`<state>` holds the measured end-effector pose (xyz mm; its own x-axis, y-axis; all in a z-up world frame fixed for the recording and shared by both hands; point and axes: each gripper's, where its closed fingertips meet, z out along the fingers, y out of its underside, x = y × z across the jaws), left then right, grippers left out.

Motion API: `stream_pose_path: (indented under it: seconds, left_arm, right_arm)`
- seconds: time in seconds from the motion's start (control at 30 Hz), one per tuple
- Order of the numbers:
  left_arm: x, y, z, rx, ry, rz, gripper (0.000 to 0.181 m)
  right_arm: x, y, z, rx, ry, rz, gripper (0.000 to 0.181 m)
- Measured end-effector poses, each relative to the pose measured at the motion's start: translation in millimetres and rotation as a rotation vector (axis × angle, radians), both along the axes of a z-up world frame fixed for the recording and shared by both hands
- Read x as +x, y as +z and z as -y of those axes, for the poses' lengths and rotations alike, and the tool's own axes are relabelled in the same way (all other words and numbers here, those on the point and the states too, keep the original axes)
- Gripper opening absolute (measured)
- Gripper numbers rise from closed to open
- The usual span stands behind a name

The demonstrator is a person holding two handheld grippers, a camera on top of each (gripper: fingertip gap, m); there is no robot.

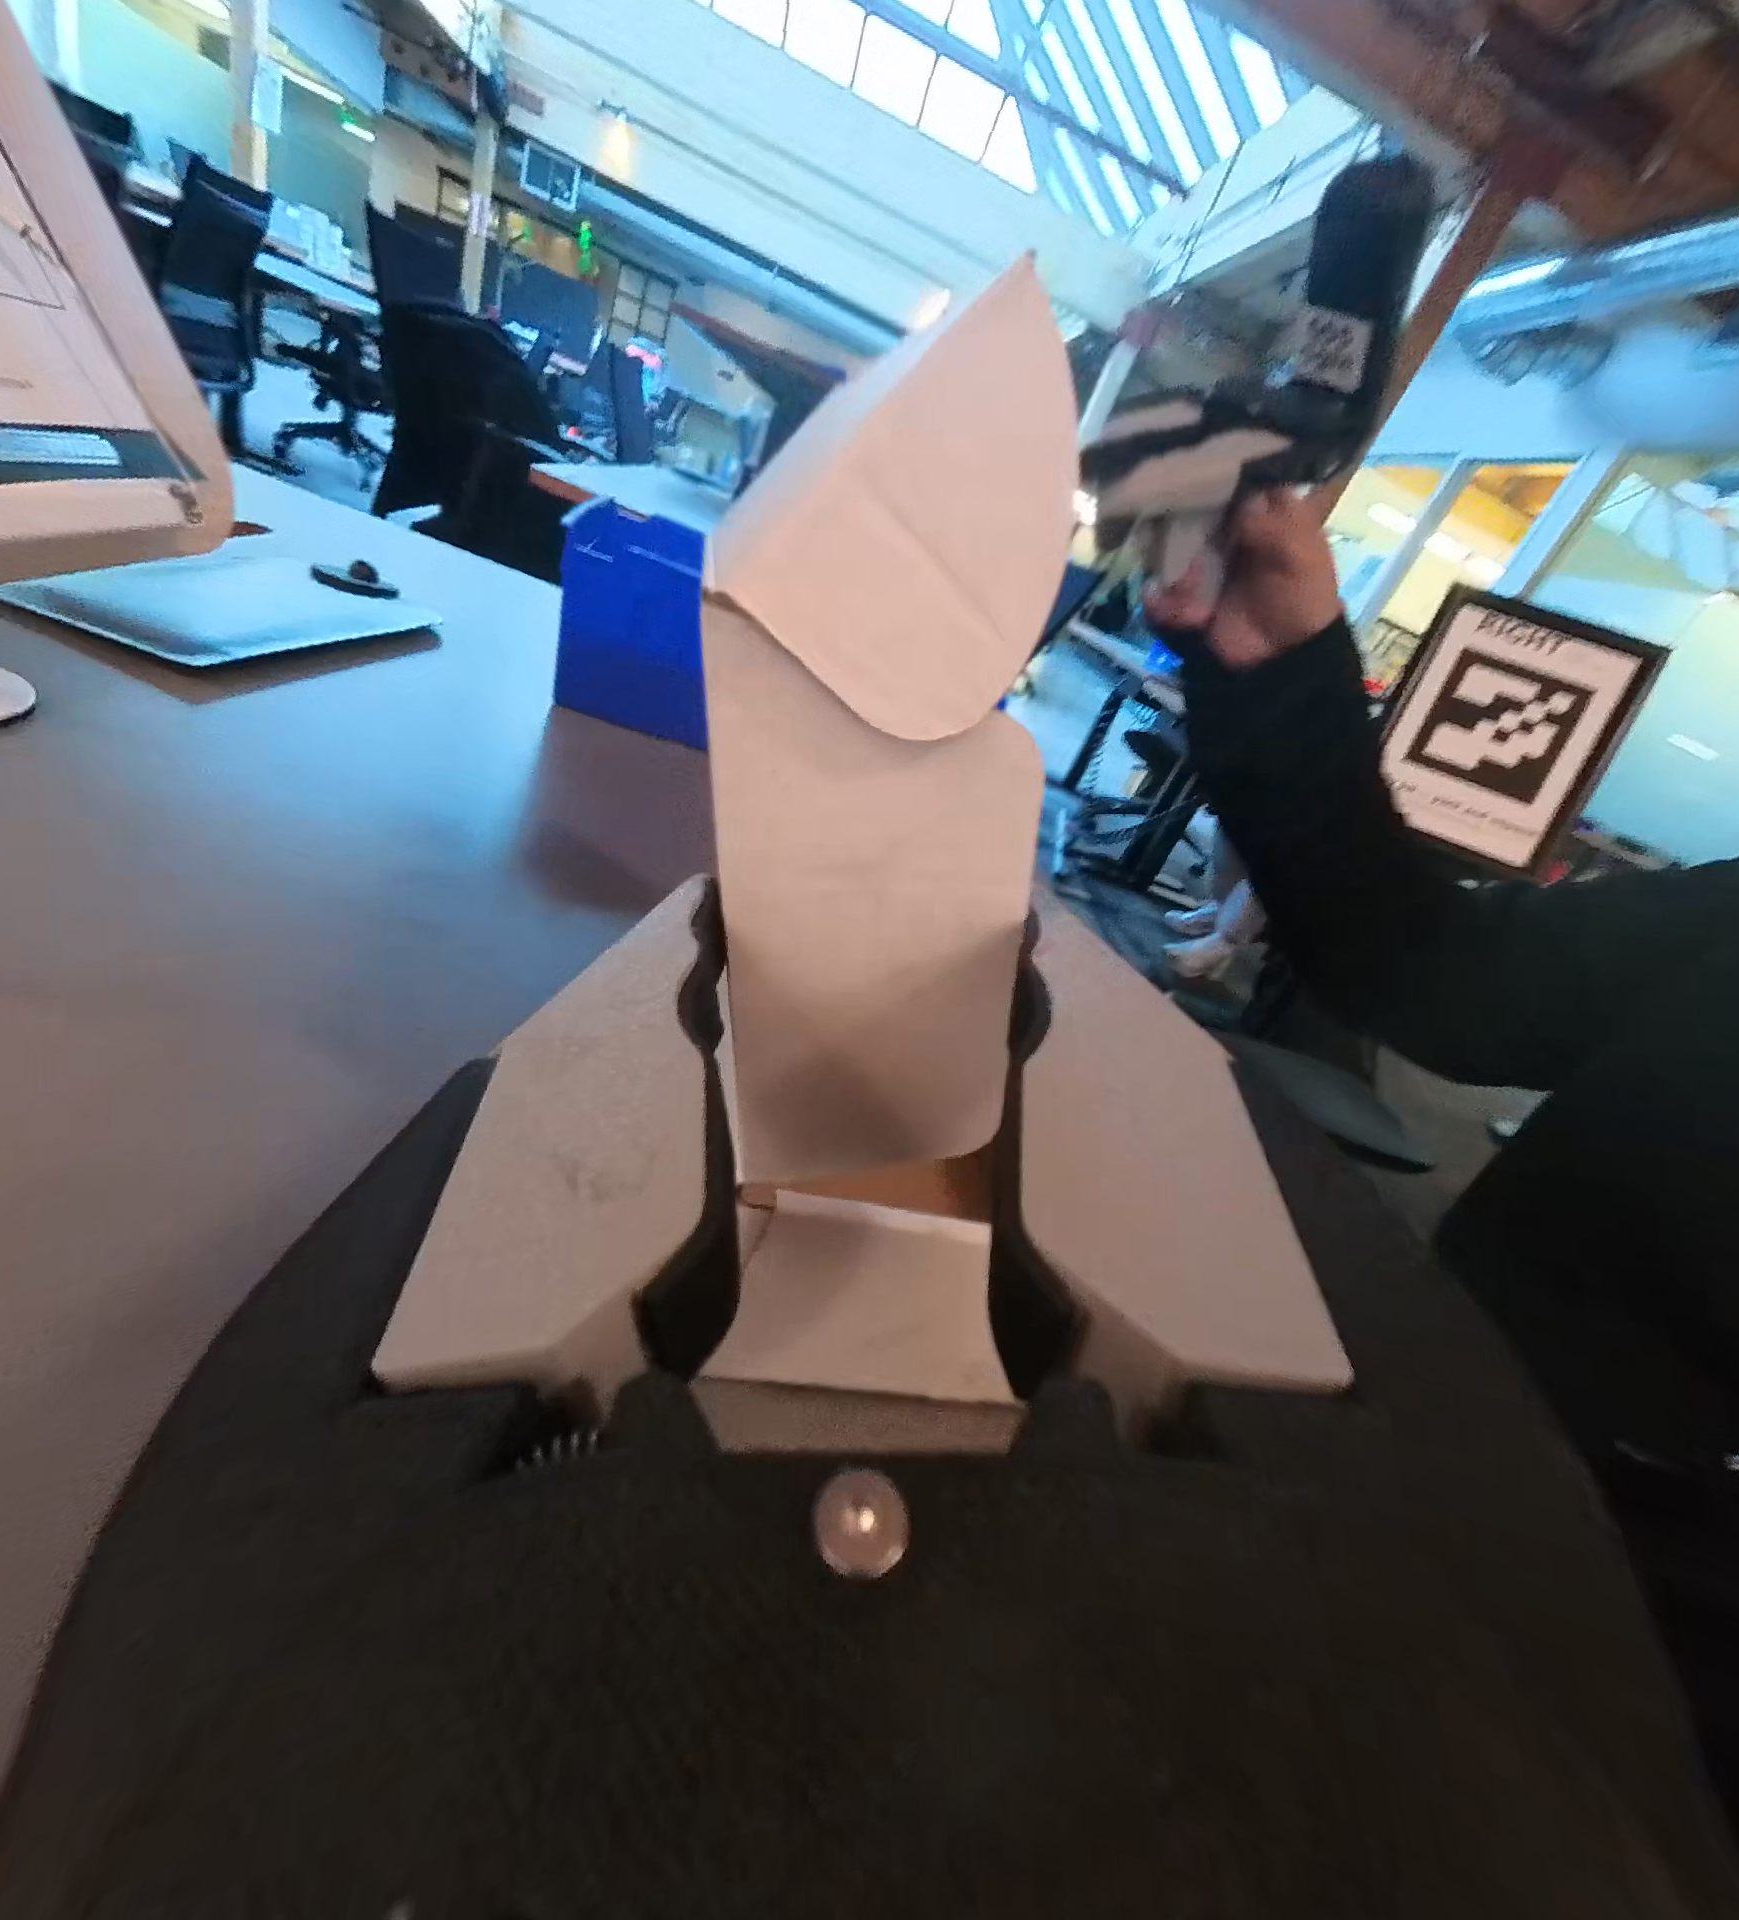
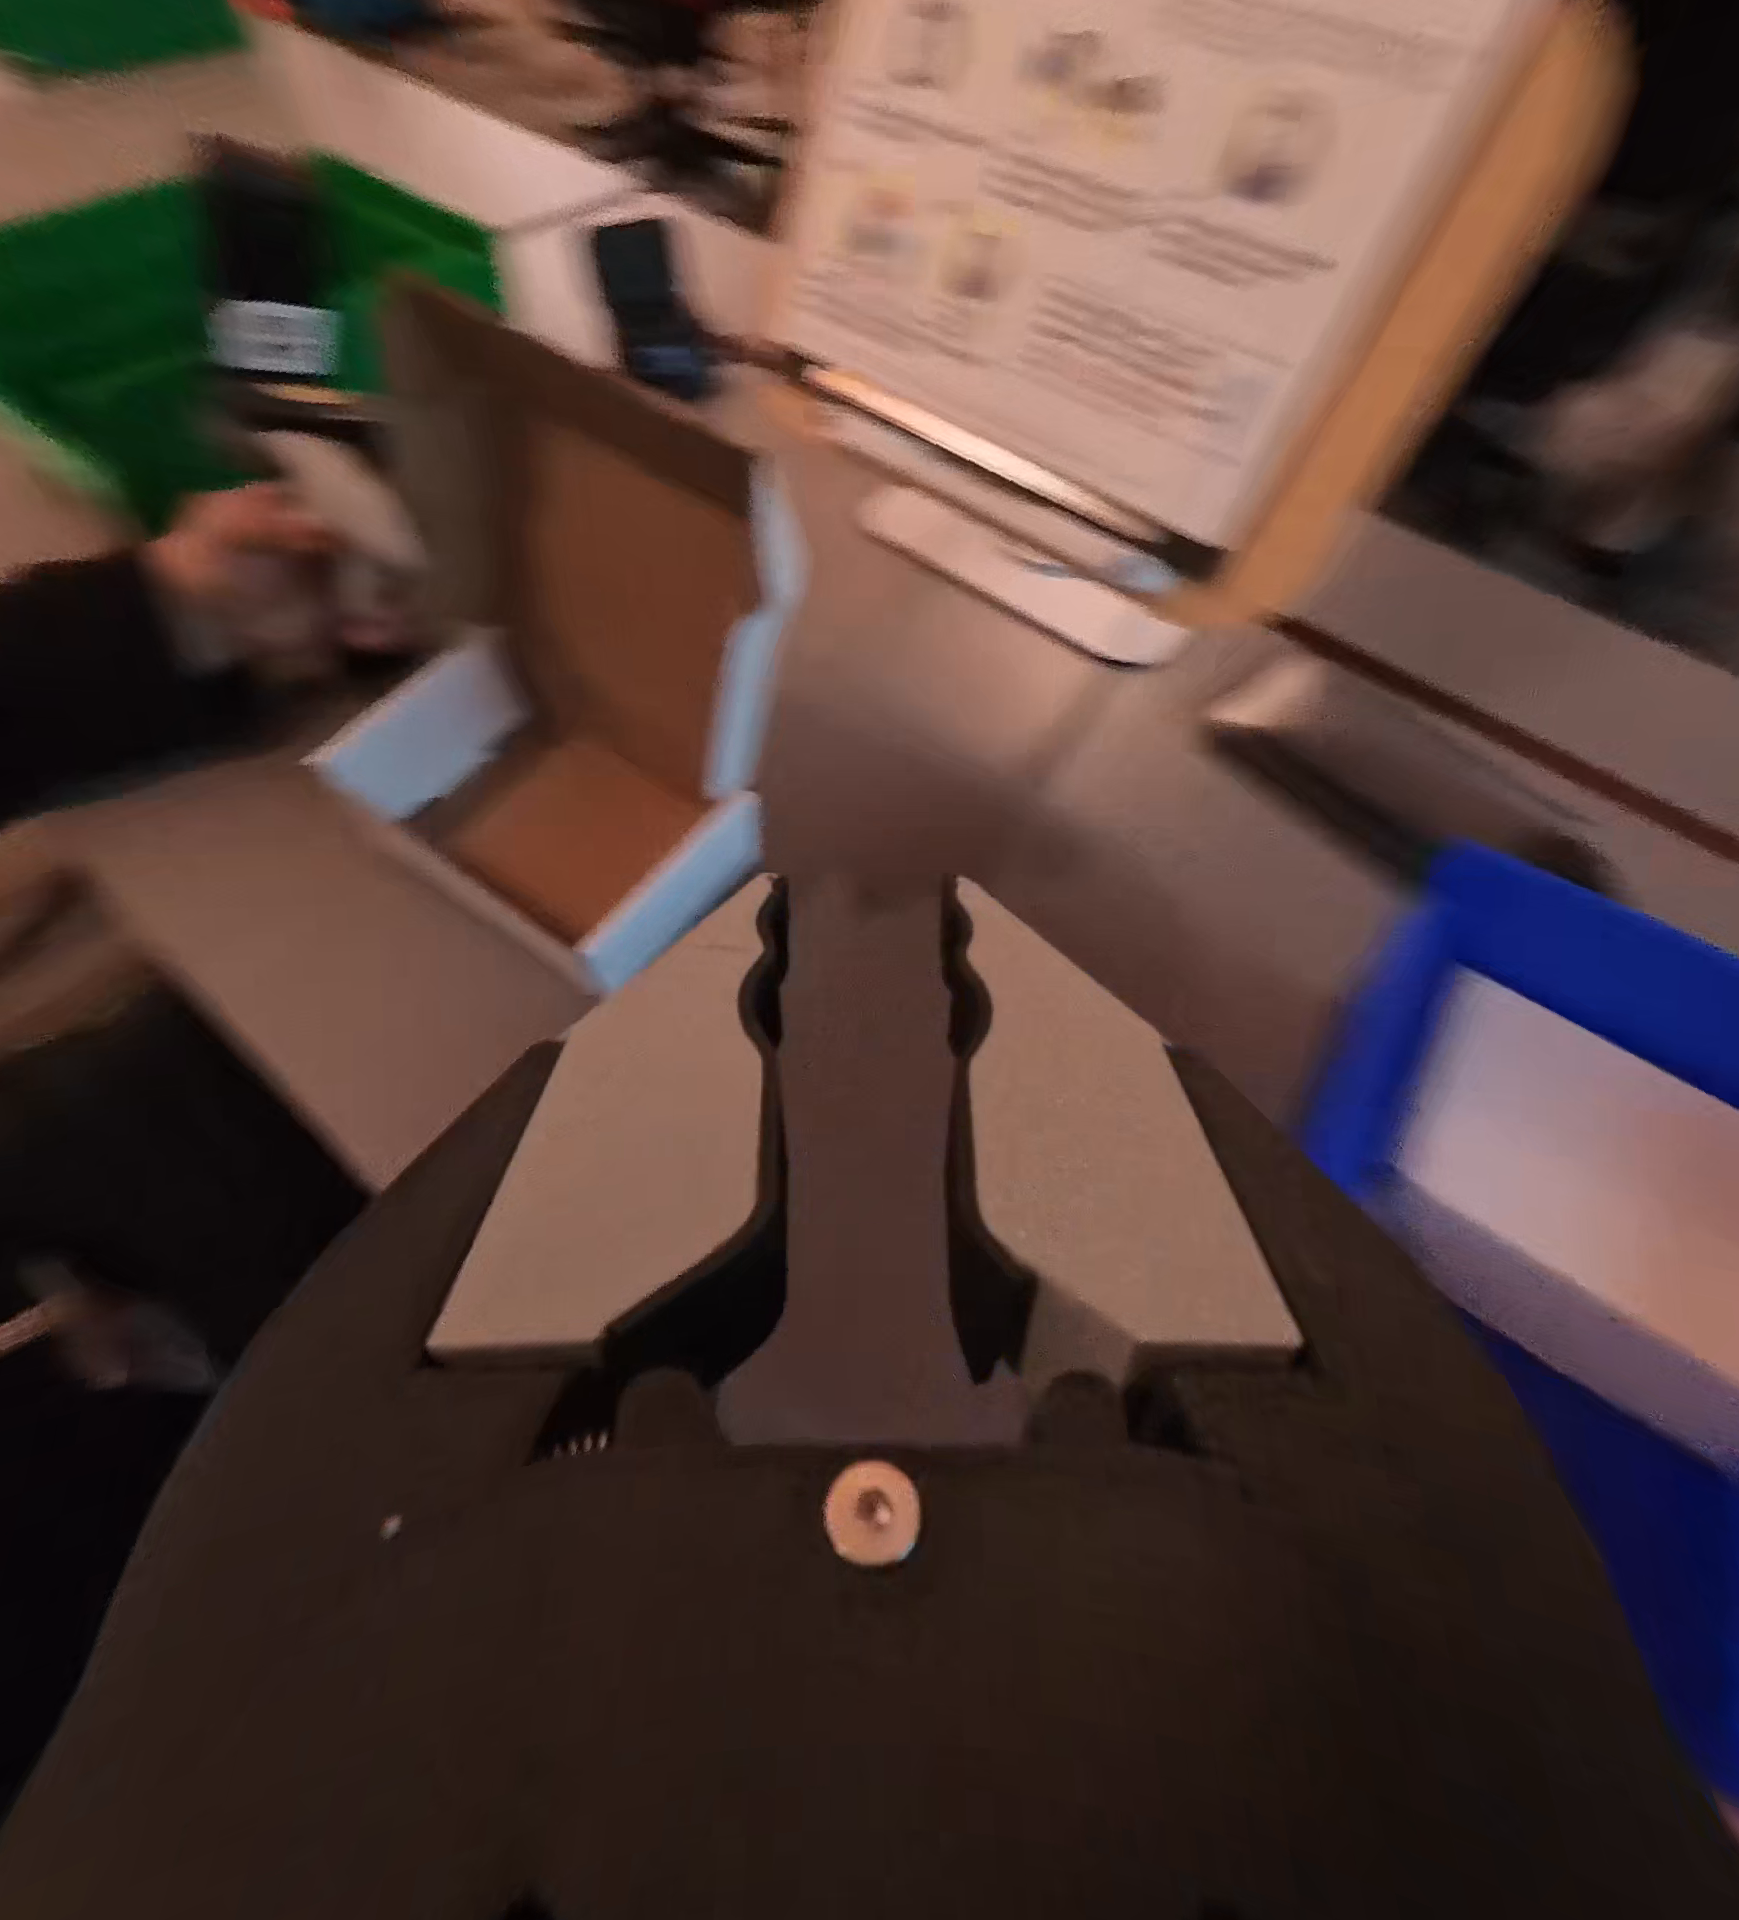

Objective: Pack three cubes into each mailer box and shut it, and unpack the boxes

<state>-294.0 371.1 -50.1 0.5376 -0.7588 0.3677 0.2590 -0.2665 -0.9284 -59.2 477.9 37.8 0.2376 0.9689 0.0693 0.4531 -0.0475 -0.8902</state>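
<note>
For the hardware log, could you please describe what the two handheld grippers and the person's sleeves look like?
Both the left gripper and the right gripper have black textured bodies, pale grey wedge fingers with black wavy pads and a silver screw. The sleeve is black.

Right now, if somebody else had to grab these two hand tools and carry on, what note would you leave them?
Left gripper: shut on the white flap of a mailer box, lid raised.
Right gripper: open, holding nothing, above the table.
Mailer box: open beside the right gripper; the inside that shows looks empty.
Blue bin to the right, green bin behind; the blur hides any cubes.
Done: box opened. Left: cannot tell if packing or unpacking comes next; check for cubes first.
</note>
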Motion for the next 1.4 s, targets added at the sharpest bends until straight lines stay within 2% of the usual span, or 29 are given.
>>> stream_pose_path:
  seconds: [0.07, 0.17, 0.3, 0.4, 0.53, 0.67, 0.87, 0.97, 1.13, 1.4]
  left_arm:
    - [-5.7, 8.9, 6.6, 0.018, -0.030, 0.049, 0.053]
    - [-11.0, 18.3, 15.1, 0.049, -0.074, 0.111, 0.054]
    - [-23.1, 26.6, 19.2, 0.065, -0.059, 0.147, 0.063]
    - [-34.7, 30.6, 23.1, 0.082, -0.032, 0.144, 0.059]
    - [-36.3, 29.0, 32.5, 0.075, -0.089, 0.138, 0.059]
    - [-30.3, 22.1, 48.4, 0.057, -0.195, 0.097, 0.058]
    - [-26.1, 20.6, 68.3, 0.086, -0.267, 0.045, 0.060]
    - [-26.9, 20.0, 72.1, 0.077, -0.279, 0.060, 0.068]
    - [-25.2, 10.4, 65.7, 0.114, -0.241, 0.000, 0.057]
    - [-7.0, 12.8, 53.2, 0.141, -0.178, -0.072, 0.057]
  right_arm:
    - [-37.1, -12.8, 30.7, -0.074, 0.182, -0.016, 0.033]
    - [-88.3, -42.6, 51.0, -0.157, 0.358, -0.025, 0.039]
    - [-142.3, -81.3, 56.4, -0.212, 0.505, -0.040, 0.045]
    - [-165.9, -87.8, 60.8, -0.234, 0.589, -0.134, 0.046]
    - [-170.9, -83.4, 72.9, -0.316, 0.728, -0.259, 0.046]
    - [-165.4, -83.8, 83.0, -0.416, 0.819, -0.292, 0.047]
    - [-166.5, -97.5, 92.5, -0.378, 0.826, -0.230, 0.051]
    - [-166.9, -97.6, 95.4, -0.356, 0.828, -0.244, 0.051]
    - [-168.3, -99.5, 95.5, -0.380, 0.824, -0.257, 0.047]
    - [-167.0, -102.2, 91.4, -0.345, 0.768, -0.273, 0.046]
